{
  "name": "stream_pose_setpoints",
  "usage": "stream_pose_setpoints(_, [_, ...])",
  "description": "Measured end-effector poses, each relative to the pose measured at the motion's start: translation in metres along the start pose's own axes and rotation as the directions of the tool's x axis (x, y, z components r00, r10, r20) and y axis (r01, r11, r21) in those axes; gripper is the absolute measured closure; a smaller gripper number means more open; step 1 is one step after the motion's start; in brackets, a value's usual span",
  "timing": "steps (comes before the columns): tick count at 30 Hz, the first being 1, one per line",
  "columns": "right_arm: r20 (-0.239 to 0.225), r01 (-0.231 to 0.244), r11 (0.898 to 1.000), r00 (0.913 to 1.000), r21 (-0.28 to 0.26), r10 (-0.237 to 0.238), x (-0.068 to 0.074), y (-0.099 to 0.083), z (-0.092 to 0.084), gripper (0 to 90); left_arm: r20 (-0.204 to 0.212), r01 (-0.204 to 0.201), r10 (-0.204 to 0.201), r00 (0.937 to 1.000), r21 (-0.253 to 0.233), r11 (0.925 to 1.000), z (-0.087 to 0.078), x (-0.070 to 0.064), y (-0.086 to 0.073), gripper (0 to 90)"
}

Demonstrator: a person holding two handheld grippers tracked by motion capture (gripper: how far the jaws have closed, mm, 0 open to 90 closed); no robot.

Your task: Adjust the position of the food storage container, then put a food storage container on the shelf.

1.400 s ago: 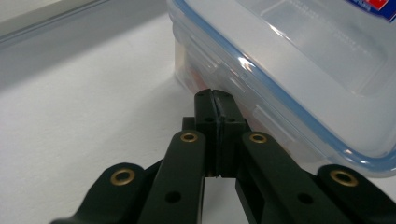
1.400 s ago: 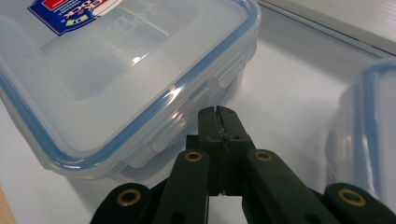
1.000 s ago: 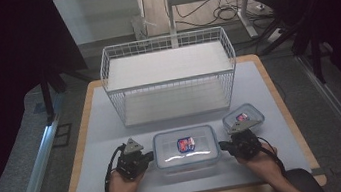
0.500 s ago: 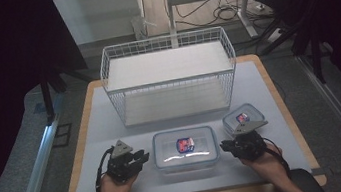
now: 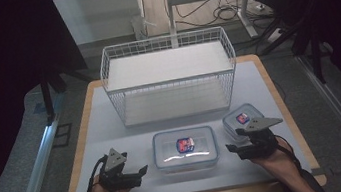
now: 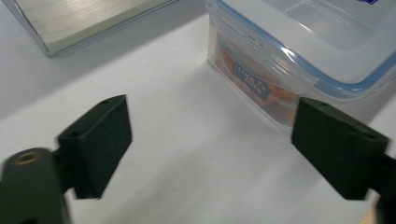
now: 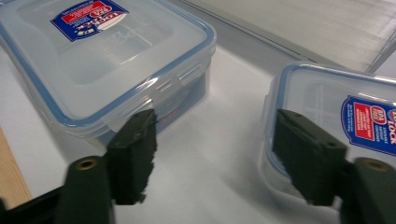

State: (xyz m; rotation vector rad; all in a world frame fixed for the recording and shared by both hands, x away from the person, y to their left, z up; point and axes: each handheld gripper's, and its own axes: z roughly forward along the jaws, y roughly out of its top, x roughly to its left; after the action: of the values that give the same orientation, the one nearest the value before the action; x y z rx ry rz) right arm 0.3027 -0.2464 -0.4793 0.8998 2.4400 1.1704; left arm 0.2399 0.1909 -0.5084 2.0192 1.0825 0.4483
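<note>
Looking down from the high view, a large clear box (image 5: 185,147) with a blue-edged lid sits on the white mat (image 5: 112,129), in front of a white wire basket (image 5: 170,78). A smaller box (image 5: 242,118) of the same kind stands just to its right. The left gripper (image 5: 138,173) lies near the large box's left end, the right gripper (image 5: 233,151) near its right end, both apart from it. Each gripper's jaws have just been opening, with nothing between them.

In the left gripper view, the left gripper (image 6: 210,140) has its jaws spread wide over bare mat (image 6: 187,154); the large box (image 6: 299,51) stands ahead toward the right, untouched.

In the right gripper view, the right gripper (image 7: 215,147) also has its jaws apart, over the gap between the large box (image 7: 102,60) at left and the smaller box (image 7: 336,102) at right, with no pad pressing on either.
</note>
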Motion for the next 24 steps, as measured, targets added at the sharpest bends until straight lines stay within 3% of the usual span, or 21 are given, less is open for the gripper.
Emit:
stream_pose_setpoints(18, [-0.001,0.008,1.000,1.0000,-0.006,-0.008,-0.0011,0.0009,0.0008,19.9,0.005,0.009,-0.009,0.9999,-0.002,1.0000,-0.0007,0.0010,0.0024,11.3])
stream_pose_setpoints(21, [-0.012,0.000,1.000,0.9999,-0.001,0.000,-0.0010,0.0018,0.0009,16.9,0.024,0.024,-0.023,0.9994,-0.014,0.9996,-0.0009,0.0011,0.0042,7.2])
stream_pose_setpoints(24, [-0.027,0.000,1.000,0.9996,0.016,0.001,-0.0003,0.0031,0.0019,13.6,0.028,0.014,-0.013,0.9995,-0.024,0.9996,-0.0018,0.0000,0.0067,2.8])
